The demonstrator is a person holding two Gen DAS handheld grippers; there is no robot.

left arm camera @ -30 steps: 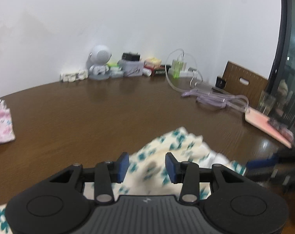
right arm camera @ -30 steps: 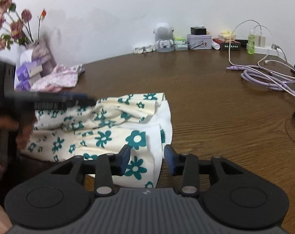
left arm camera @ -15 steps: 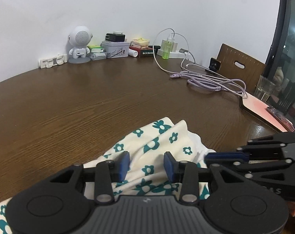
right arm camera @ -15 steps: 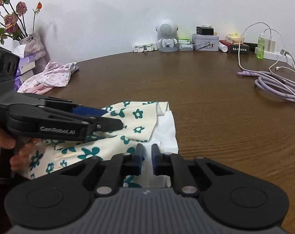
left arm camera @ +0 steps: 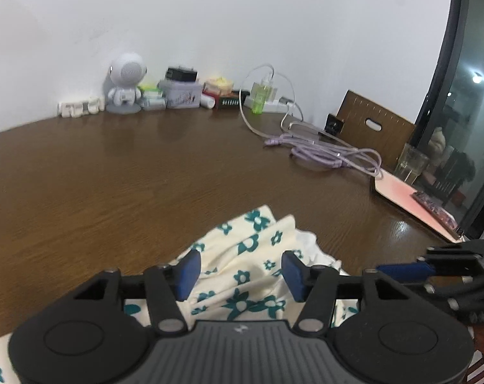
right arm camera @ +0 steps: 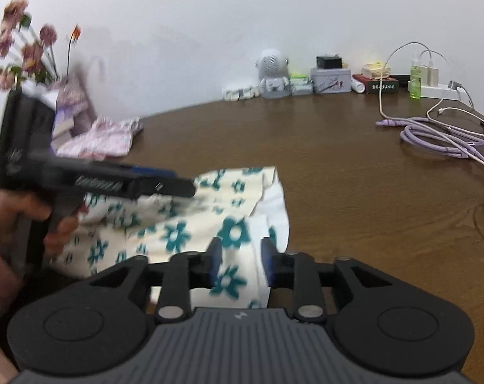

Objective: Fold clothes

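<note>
The near part of the floral garment (left arm camera: 251,275) is hidden under both tool bodies, and in the right wrist view its print is smeared by motion blur. White lettering on the side of the left tool (right arm camera: 165,185) is too blurred to read. The label on the dark box by the far wall is too small to make out. A pink folded cloth (right arm camera: 98,137) at the far left is soft-edged, and the flowers (right arm camera: 21,48) above it are blurred too.

The cream garment with teal flowers lies crumpled on the brown tabletop (left arm camera: 130,176), near edge, a white lining showing at its right side.

A hand (right arm camera: 21,214) grips the left tool's handle at the left, its fingers reaching level over the cloth. Its jaws are opening, blue pads apart above the fabric without touching it. The right tool (right arm camera: 240,259) points down at the garment's near right corner; its jaws are opening too, a fold of cloth lying between the pads, no pinch visible.

A purple cable (left arm camera: 331,156) coils at the far right.
</note>
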